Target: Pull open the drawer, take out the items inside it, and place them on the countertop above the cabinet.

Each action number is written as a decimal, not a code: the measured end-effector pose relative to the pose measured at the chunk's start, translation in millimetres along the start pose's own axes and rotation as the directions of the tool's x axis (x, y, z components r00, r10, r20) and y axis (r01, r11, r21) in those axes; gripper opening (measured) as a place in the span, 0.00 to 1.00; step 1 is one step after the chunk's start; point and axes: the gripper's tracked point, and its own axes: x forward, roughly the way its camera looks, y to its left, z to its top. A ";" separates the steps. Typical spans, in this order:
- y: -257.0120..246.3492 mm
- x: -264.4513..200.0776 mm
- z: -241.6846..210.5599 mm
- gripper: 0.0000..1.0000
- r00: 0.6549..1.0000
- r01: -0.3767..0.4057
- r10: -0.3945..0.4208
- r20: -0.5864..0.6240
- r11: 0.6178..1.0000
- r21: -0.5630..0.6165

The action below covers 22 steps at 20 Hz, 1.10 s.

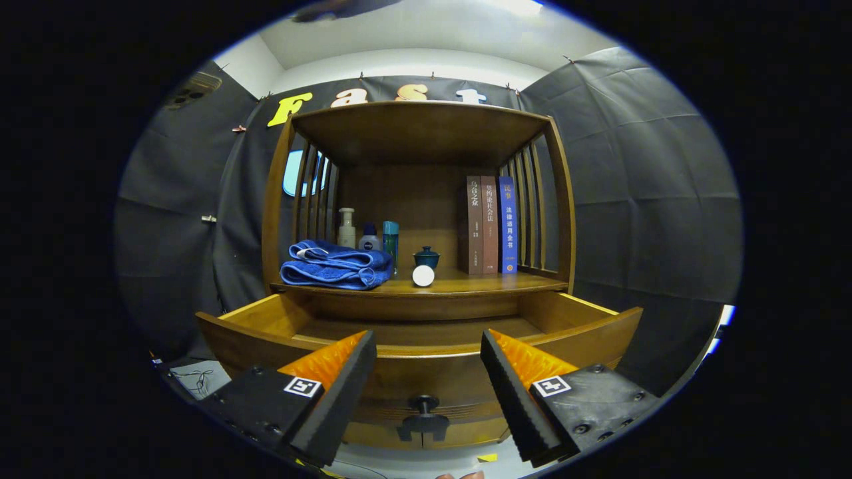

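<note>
1. Facing a wooden cabinet [419, 133] with its drawer [426, 332] pulled open; the part of the drawer floor that shows is bare wood.
2. Gripper [428, 372]: jaws apart, holding nothing, one on either side of the drawer front. The dark drawer knob [424, 404] sits low between them, untouched.
3. Counter [466, 285] above the drawer, left end: folded blue towel [336, 265] by the left front corner.
4. Behind the towel, toward the back: a pale pump bottle [346, 228], a small white bottle with a dark cap [369, 238], and a teal bottle [391, 241], close together.
5. Centre of the counter: small white round item [423, 275] at the front edge, with a dark teal lidded cup [426, 257] just behind it.
6. Right end: three upright books [490, 225], two brown and one blue, side by side near the slatted side rail.
</note>
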 end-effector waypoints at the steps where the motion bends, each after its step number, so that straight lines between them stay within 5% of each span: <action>1: -1.3 -3.4 -4.9 0.99 1.000 -0.001 0.001 -0.006 1.000 -0.006; 10: 13.8 7.6 -37.9 0.98 0.995 -0.046 0.049 -0.089 0.998 0.036; 22: 28.5 94.8 -33.5 0.99 0.992 -0.027 0.031 -0.125 0.999 0.035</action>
